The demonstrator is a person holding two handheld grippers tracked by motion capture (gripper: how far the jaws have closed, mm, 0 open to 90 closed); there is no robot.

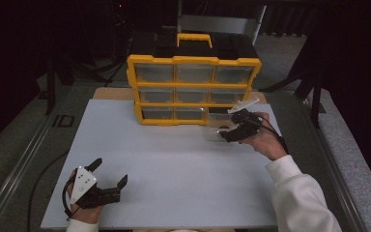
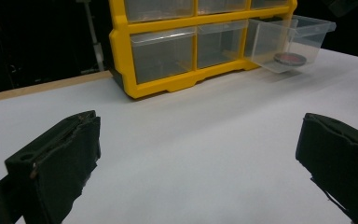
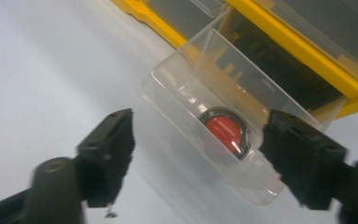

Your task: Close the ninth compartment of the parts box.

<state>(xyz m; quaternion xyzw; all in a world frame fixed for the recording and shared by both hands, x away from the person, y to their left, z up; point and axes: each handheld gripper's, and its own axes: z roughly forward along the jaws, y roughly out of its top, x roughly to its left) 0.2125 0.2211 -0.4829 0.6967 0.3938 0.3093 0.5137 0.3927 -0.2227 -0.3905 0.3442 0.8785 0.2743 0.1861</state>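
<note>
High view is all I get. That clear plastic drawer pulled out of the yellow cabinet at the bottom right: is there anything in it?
Observer: Yes. The left gripper view shows one small round disc lying flat on the floor of the clear plastic drawer.
Operator: What colour is it?
Observer: In the right gripper view it has a red centre inside a dark, shiny ring.
Operator: Is the claw in the right hand holding the drawer?
Observer: Not gripping it. The right gripper has its jaws open, one on either side of the drawer's front, with a plain gap at one jaw.
</note>
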